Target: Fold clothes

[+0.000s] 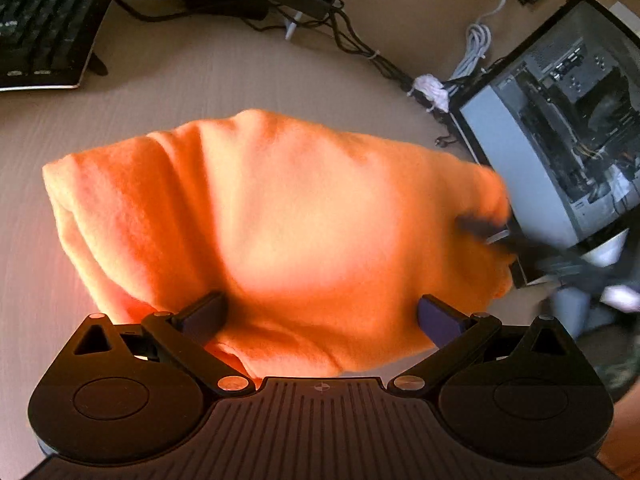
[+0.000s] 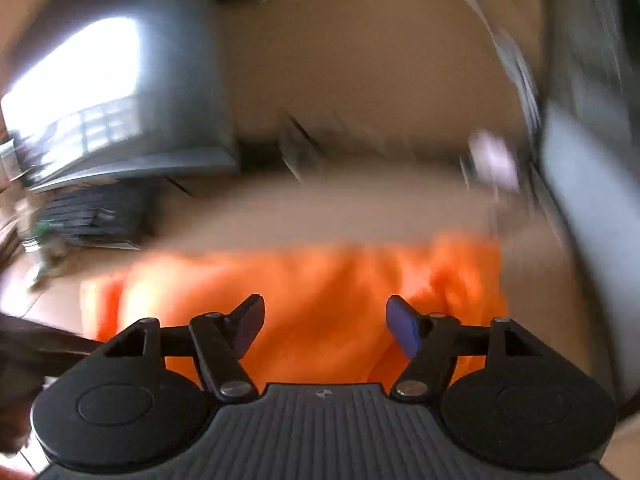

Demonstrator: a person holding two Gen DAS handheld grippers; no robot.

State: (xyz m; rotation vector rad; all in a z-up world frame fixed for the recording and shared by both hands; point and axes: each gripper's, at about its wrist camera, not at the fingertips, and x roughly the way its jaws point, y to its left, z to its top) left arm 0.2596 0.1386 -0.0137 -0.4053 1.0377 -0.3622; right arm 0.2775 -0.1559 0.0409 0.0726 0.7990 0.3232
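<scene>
The orange garment (image 1: 280, 216) lies mid-frame on the table (image 1: 200, 76), bunched in rounded layers, only loosely folded and not yet flat, with left gripper (image 1: 320, 316) and right gripper (image 2: 325, 328) both spread wide, grasping nothing.

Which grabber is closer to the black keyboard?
Left. The left gripper is over the orange cloth, keyboard just beyond; the right gripper sits on the cloth's far side.

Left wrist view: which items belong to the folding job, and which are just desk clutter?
Job:
orange cloth
left gripper, open
right gripper, open

Clutter:
keyboard
computer case
white cable
black cables
</scene>
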